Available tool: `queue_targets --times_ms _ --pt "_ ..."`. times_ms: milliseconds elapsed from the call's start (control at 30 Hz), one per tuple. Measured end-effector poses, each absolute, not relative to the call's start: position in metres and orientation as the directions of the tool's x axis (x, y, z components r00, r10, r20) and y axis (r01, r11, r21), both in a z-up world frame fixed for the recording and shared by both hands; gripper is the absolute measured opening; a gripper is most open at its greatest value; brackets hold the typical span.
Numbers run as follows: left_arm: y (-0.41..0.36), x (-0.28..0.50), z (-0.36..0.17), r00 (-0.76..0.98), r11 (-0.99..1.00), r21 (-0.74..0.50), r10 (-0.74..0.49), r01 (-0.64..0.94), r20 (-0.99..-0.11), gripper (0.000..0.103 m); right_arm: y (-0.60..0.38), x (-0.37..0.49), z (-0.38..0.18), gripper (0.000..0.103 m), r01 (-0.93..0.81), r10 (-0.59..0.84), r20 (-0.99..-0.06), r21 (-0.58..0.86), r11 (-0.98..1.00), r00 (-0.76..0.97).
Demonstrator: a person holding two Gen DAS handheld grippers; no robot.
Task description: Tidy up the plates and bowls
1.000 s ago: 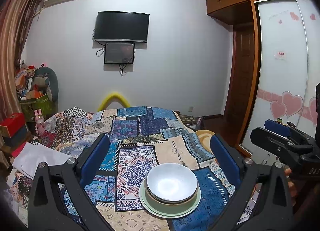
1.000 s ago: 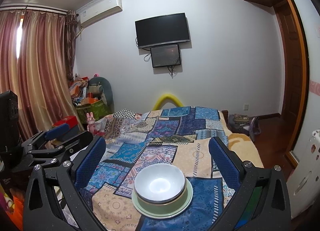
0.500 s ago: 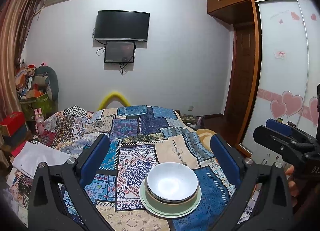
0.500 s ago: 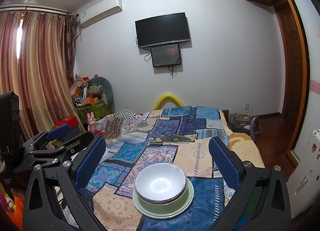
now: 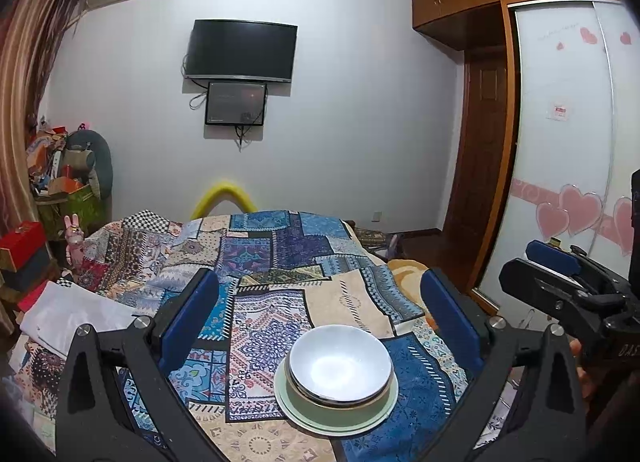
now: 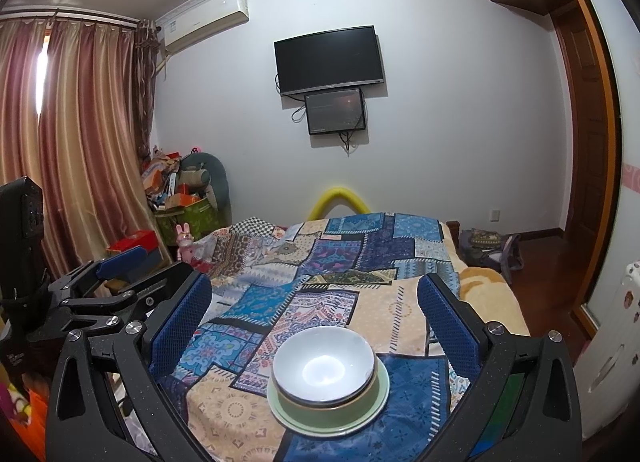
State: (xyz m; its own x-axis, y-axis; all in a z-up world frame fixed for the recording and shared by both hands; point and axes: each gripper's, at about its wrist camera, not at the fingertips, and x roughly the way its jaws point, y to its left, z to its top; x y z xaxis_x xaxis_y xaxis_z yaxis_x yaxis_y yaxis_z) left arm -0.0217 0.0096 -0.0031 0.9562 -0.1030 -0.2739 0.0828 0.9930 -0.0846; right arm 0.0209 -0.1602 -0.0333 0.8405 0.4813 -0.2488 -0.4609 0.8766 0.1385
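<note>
Nearest the cameras, both tools stand wide apart and hold nothing. The left tool (image 5: 320,318) frames the stack of dishes between its blue-padded fingers (image 5: 188,320) without touching it, and the right tool (image 6: 314,316) does the same in its own view, its blue pads (image 6: 448,320) well clear of the rims on either side. Each tool also shows at the edge of the other's view, beside the bed.

The stack sits on the near end of the bed (image 5: 280,262), on a patchwork cover of blue, beige and cream. At the bottom lies a pale green plate (image 6: 378,402). On it stands a green bowl (image 6: 332,414) with a darker rim, and nested in that, upright, a white bowl (image 6: 324,366) with a glossy, empty inside.

Farther off, a black television (image 6: 330,59) hangs on the far wall, with a smaller screen (image 6: 335,110) just below it.
</note>
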Motion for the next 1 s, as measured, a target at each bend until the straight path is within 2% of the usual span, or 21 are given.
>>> queue_targets --times_ms 633,1000 --pt "0.0062 -0.0197 -0.0019 0.955 0.994 -0.068 -0.106 0.09 -0.275 0.102 -0.161 0.0247 -0.0383 0.103 -0.461 0.483 -0.265 0.143 0.876 0.835" --pt "0.0106 -0.0168 -0.0043 0.951 0.99 -0.106 -0.122 0.095 -0.282 0.102 -0.1604 0.0275 -0.0412 0.103 -0.456 0.479 -0.274 0.144 0.878 0.834"
